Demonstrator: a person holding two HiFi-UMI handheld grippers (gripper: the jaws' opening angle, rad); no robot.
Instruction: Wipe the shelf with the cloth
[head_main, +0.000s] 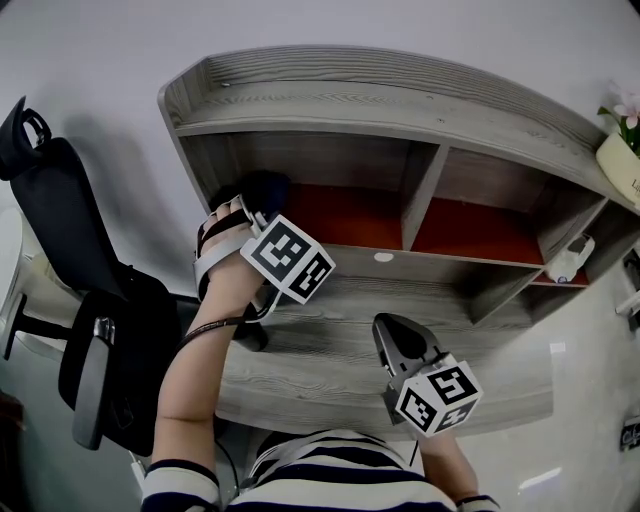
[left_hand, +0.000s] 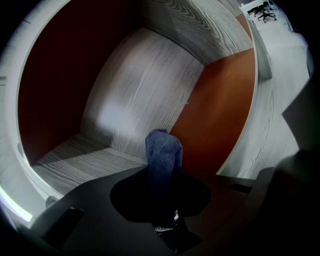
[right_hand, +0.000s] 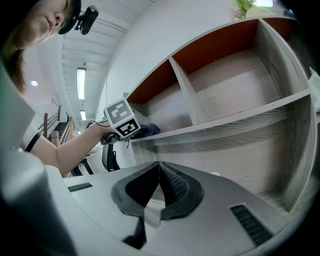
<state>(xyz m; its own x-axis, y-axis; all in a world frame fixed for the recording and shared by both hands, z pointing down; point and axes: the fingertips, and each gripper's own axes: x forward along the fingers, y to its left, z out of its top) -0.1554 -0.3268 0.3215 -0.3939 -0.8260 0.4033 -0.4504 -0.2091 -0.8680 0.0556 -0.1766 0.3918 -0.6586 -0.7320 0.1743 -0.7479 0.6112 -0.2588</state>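
A dark blue cloth (head_main: 263, 187) lies bunched in the left compartment of the grey wooden shelf (head_main: 400, 105), against its red back panel. My left gripper (head_main: 262, 207) is shut on the cloth. In the left gripper view the cloth (left_hand: 163, 154) sticks up from between the jaws, facing the compartment's grey side wall (left_hand: 145, 95). My right gripper (head_main: 396, 336) hangs lower, over the bottom board, its jaws shut with nothing between them. The right gripper (right_hand: 159, 166) view shows its pads closed together, with the left gripper's cube (right_hand: 121, 119) and the cloth (right_hand: 146, 131) on the shelf board further off.
A black office chair (head_main: 90, 330) stands close on the left. A potted plant (head_main: 625, 150) sits on the shelf's right end, with a white object (head_main: 568, 262) in the right cubby. A small white disc (head_main: 384, 257) lies on the middle board. An upright divider (head_main: 422, 195) splits the compartments.
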